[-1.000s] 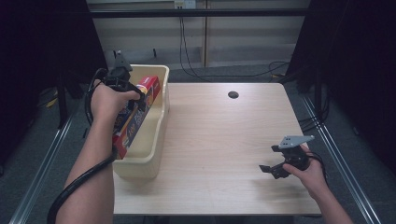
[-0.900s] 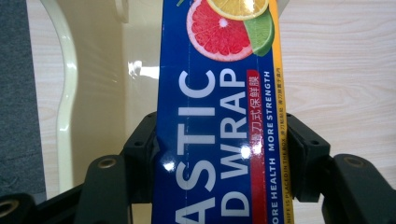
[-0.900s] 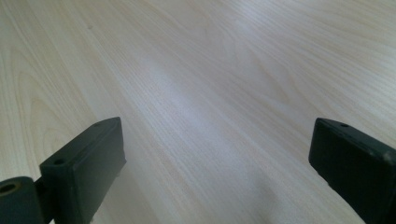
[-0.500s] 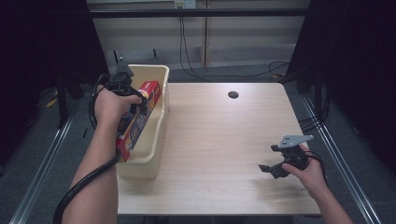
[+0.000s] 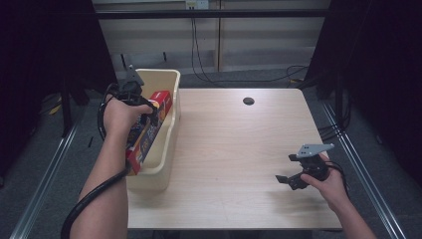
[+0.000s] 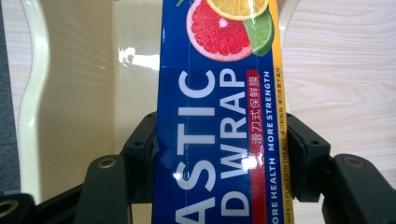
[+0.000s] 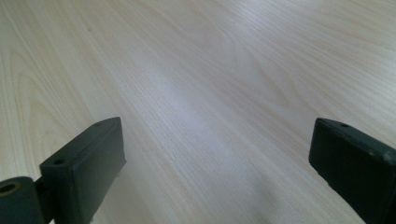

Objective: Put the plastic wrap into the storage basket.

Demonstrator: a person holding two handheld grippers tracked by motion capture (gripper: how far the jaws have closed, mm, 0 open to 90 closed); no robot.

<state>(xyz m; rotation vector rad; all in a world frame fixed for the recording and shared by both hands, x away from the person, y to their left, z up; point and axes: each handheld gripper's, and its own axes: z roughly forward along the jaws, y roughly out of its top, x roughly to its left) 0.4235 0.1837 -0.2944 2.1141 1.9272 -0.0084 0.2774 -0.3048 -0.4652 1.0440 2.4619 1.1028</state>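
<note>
Between the jaws of the left gripper (image 6: 219, 154) sat a long blue box of plastic wrap (image 6: 219, 116), clamped across its width with a black pad pressed to each long edge. Ahead of that gripper the box ran on over the cream plastic bin (image 6: 74, 93), and its far end was cut off by the top of the left gripper view, past a printed grapefruit slice. Its lettering was also cropped at the bottom edge, so only parts of the words could be read.

From the high view, the left hand (image 5: 122, 114) covered much of the left gripper (image 5: 144, 112), and the jaws themselves were hard to make out there. The box (image 5: 149, 132) lay tilted inside the bin (image 5: 166, 149), which stood at the left edge of the wooden table (image 5: 234, 149); whether the lower end of the box touched the bin floor could not be told, since the forearm and the bin wall hid it.

Well apart from all this, near the table's right front corner, the right gripper (image 5: 288, 180) was held in the right hand (image 5: 328, 181) low over bare wood. Its jaws stood wide apart, with nothing between them except tabletop, and its fingertips were cut off at the frame edges in the right gripper view (image 7: 215, 154).
</note>
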